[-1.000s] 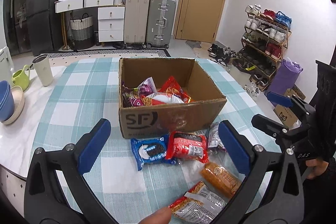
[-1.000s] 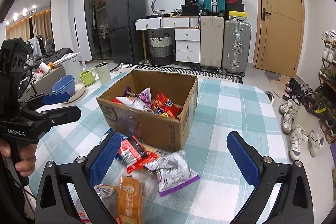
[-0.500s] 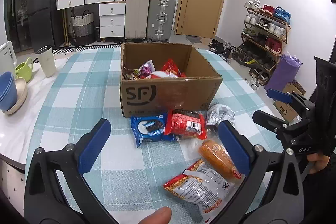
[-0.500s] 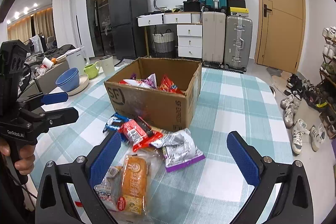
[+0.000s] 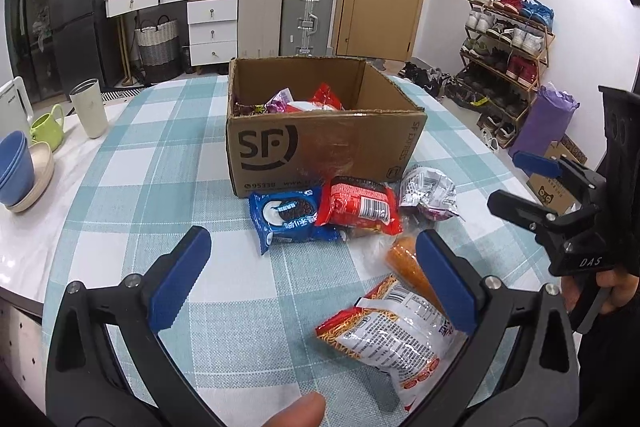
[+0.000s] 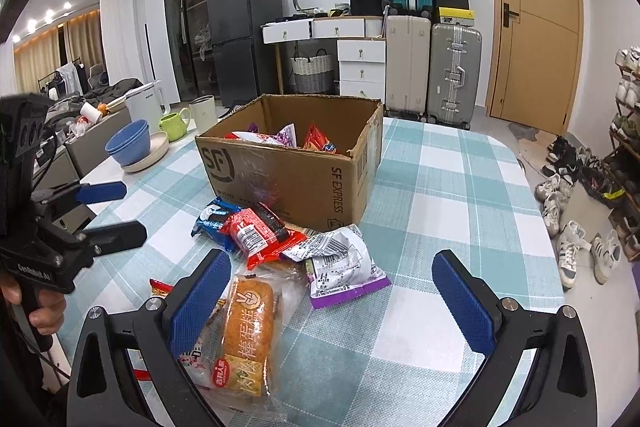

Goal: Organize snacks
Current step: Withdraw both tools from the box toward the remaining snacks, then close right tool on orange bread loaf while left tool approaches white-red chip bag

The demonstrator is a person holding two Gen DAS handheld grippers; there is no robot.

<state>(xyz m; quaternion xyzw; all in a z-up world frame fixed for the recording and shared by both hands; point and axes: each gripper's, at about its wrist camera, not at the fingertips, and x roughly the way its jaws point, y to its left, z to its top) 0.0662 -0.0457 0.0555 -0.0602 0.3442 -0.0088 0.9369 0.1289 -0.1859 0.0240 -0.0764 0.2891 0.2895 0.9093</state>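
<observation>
An open cardboard box (image 5: 320,147) with several snack packs inside stands mid-table; it also shows in the right wrist view (image 6: 296,175). In front of it lie a blue cookie pack (image 5: 290,217), a red pack (image 5: 358,205), a silver-purple pack (image 5: 428,189), an orange cake pack (image 6: 246,331) and a clear noodle pack (image 5: 394,335). My left gripper (image 5: 312,279) is open and empty, above the table near the noodle pack. My right gripper (image 6: 330,301) is open and empty, above the cake and silver-purple pack (image 6: 340,259).
Blue and beige bowls (image 5: 18,171), a green mug (image 5: 46,127) and a cream tumbler (image 5: 89,109) stand at the table's left edge. A checked cloth (image 6: 452,195) covers the table. A shoe rack (image 5: 504,63) and shoes stand on the right floor.
Both grippers have pulled back and lowered away from the box, so more loose packs show in front. Both stay open and empty.
</observation>
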